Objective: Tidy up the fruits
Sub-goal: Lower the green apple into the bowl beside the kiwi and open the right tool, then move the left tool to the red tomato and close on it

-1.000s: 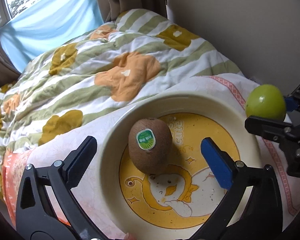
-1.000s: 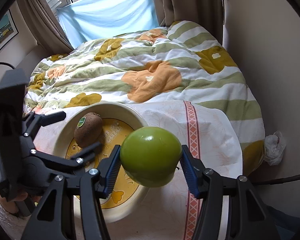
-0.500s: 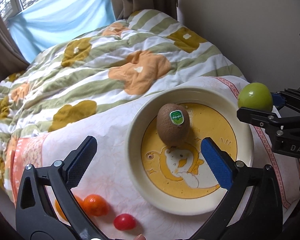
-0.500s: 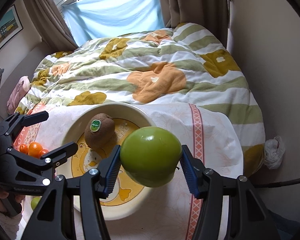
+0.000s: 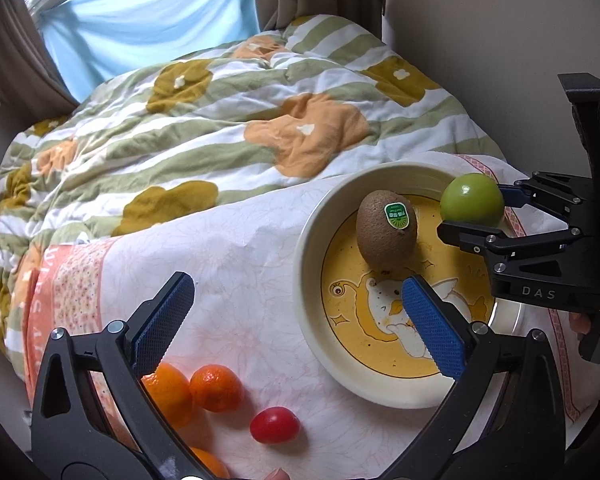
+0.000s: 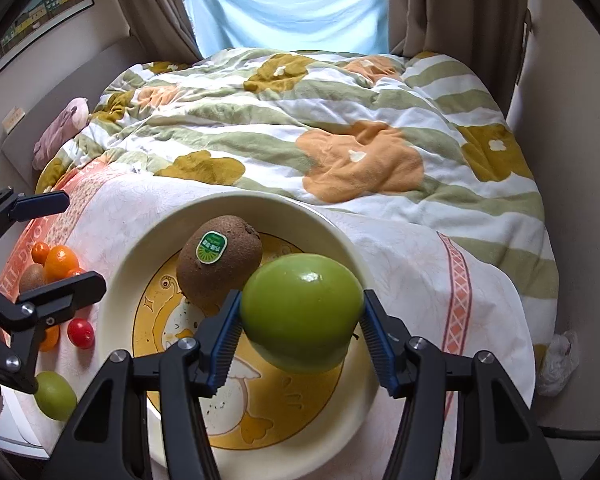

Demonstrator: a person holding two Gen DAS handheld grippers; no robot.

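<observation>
A cream plate (image 5: 312, 280) with a yellow duck picture holds a brown kiwi (image 5: 386, 230) with a green sticker. My right gripper (image 6: 300, 332) is shut on a green apple (image 6: 302, 312) and holds it above the plate (image 6: 120, 300), just right of the kiwi (image 6: 220, 260); the apple also shows in the left wrist view (image 5: 472, 200). My left gripper (image 5: 296, 320) is open and empty, left of the plate. Two oranges (image 5: 216, 388), a red tomato (image 5: 274, 424) lie on the cloth near it.
The plate sits on a white and pink cloth (image 5: 240, 260) over a flowered quilt (image 5: 220, 120). Left of the plate lie oranges (image 6: 60, 262), a second kiwi (image 6: 32, 278), a tomato (image 6: 80, 332) and another green fruit (image 6: 56, 396). A wall is at the right.
My left gripper has pulled back and to the left, away from the kiwi, bringing the oranges and tomato into view. My right gripper has carried the apple in over the plate.
</observation>
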